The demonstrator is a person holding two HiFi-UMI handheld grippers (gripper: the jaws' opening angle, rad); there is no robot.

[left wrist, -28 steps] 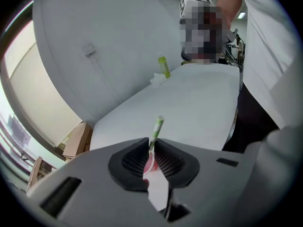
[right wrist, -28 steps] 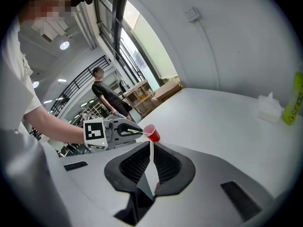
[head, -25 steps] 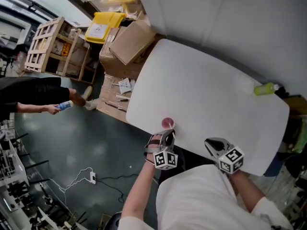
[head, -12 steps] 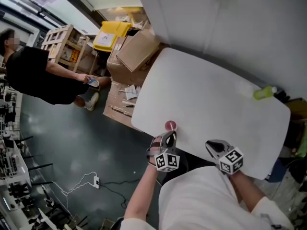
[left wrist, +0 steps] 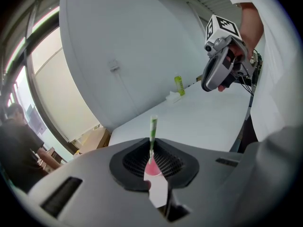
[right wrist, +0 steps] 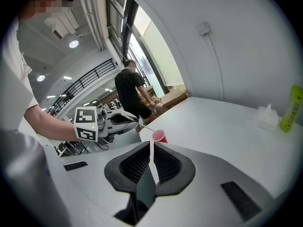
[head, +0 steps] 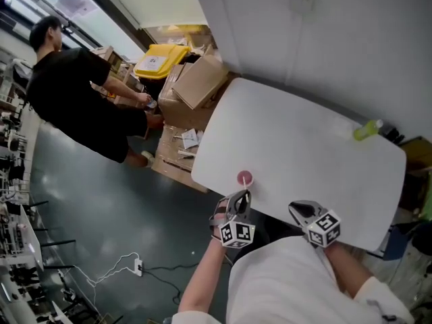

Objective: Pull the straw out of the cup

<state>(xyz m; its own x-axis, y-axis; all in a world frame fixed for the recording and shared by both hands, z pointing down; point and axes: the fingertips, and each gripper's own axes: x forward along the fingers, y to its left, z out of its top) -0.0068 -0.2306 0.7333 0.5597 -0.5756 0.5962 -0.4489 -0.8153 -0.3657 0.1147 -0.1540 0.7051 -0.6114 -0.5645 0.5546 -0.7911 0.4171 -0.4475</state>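
A small pink cup (head: 244, 178) stands on the white table (head: 304, 147) near its front left edge. My left gripper (head: 238, 201) hangs just in front of the cup, shut on a thin green-and-white straw (left wrist: 152, 129). In the right gripper view the straw (right wrist: 146, 126) slants from the left gripper (right wrist: 137, 120) down to the rim of the cup (right wrist: 159, 136). I cannot tell whether its end is inside. The cup (left wrist: 152, 169) shows pink behind the left gripper (left wrist: 152, 148). My right gripper (head: 302, 211) (right wrist: 152, 148) hovers at the table's front edge, shut and holding nothing.
At the table's far right stands a green bottle (head: 368, 129) with a crumpled white tissue (right wrist: 267, 117) beside it. Cardboard boxes (head: 199, 79) and a yellow bin (head: 160, 61) lie past the table's left end. A person in black (head: 81, 100) stands there. A power strip (head: 138, 268) lies on the floor.
My left gripper has risen with the straw, drawing slightly away from the cup. The person in black has walked further into view at the upper left. The right gripper has hardly moved.
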